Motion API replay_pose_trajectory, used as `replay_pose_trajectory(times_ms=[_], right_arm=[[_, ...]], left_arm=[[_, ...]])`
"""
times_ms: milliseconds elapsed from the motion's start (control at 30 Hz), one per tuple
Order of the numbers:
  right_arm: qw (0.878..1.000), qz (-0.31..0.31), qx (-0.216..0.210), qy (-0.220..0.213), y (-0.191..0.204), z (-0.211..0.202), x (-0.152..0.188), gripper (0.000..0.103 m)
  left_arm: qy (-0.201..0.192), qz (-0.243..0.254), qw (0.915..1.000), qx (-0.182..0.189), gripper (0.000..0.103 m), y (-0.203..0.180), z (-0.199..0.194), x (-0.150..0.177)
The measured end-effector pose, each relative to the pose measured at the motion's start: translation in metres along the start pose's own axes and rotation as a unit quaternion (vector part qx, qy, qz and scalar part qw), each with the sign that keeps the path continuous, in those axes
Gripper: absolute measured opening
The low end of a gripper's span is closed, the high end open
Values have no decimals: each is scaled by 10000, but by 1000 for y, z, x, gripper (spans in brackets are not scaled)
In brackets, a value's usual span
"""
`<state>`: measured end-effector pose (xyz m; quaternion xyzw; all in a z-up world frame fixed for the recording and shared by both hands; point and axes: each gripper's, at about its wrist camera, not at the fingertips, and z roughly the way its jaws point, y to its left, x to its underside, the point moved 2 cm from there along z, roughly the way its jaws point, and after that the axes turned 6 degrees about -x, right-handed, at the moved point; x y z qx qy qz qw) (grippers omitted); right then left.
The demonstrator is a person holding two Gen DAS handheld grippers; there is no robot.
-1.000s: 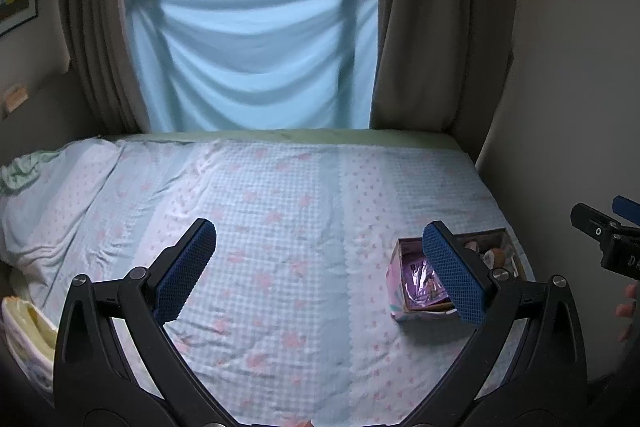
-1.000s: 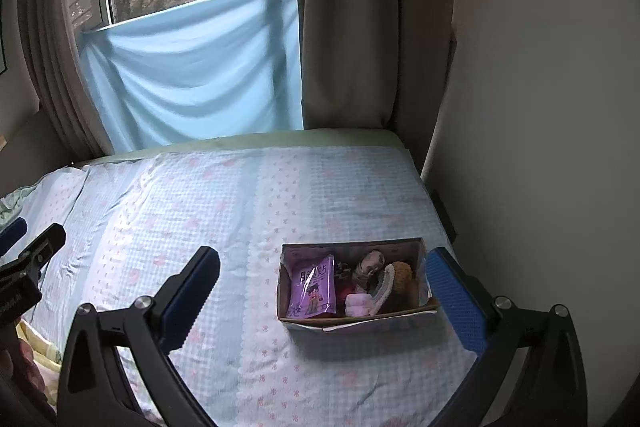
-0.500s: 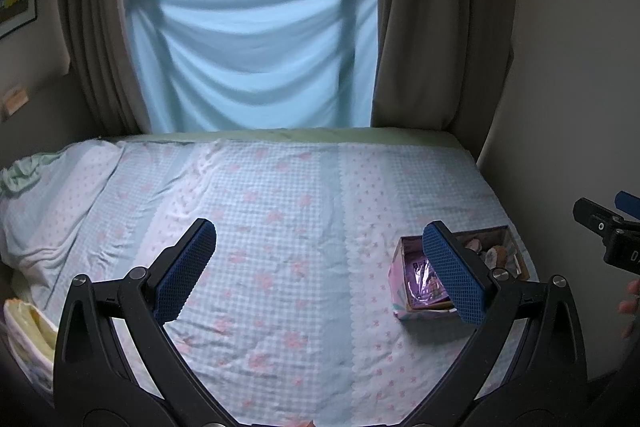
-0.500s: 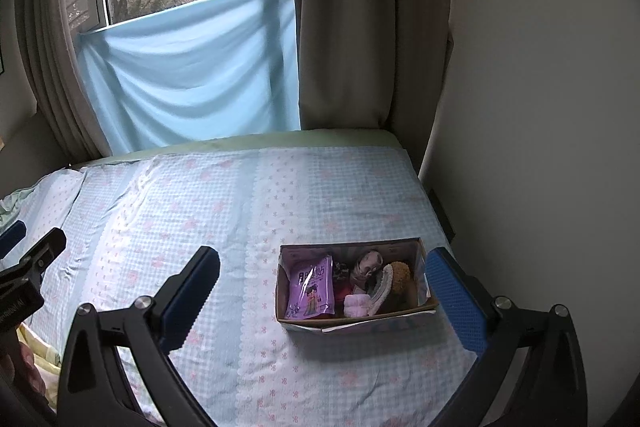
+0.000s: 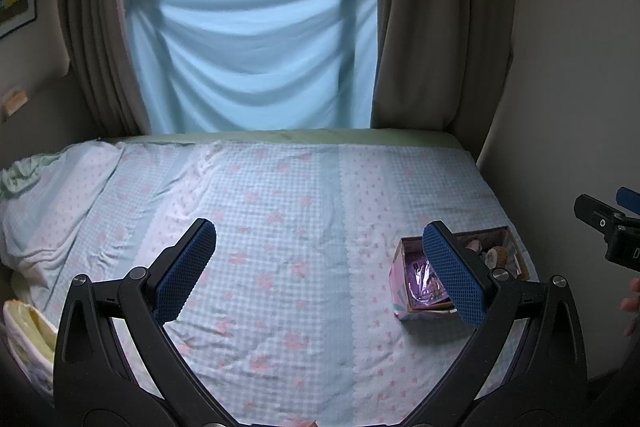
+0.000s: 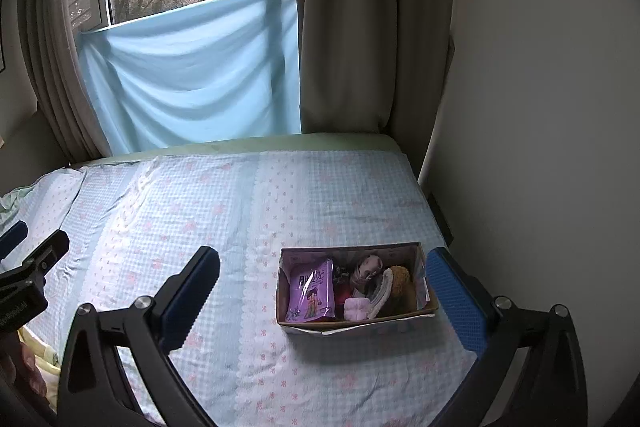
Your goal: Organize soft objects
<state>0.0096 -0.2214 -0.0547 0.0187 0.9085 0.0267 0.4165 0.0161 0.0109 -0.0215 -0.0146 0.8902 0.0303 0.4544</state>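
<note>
A small cardboard box [image 6: 425,259] sits on the bed near its right edge. It holds a purple packet [image 6: 311,291], a brown plush piece [image 6: 401,279], a pink soft item [image 6: 355,308] and other small soft things. The box also shows in the left wrist view [image 5: 400,291], partly behind my left gripper's right finger. My right gripper [image 6: 326,291] is open and empty, held above the bed with the box between its fingers in view. My left gripper [image 5: 320,267] is open and empty over the middle of the bed.
The bed [image 5: 280,211] has a light blue checked sheet with pink flowers. A rumpled pillow [image 5: 44,187] lies at the left. A blue cloth [image 5: 256,59] hangs over the window behind. A wall [image 6: 540,107] runs along the bed's right side.
Both grippers have drifted only slightly. Nothing was taken hold of or let go, and the box has not moved.
</note>
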Motion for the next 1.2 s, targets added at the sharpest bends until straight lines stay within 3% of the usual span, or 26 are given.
replay_pose_trajectory(times_ms=[1200], right_arm=[[10000, -16, -52, 2, 0, 8, -8, 103]], left_arm=[[-317, -54, 9991, -264, 103, 2, 3, -1]])
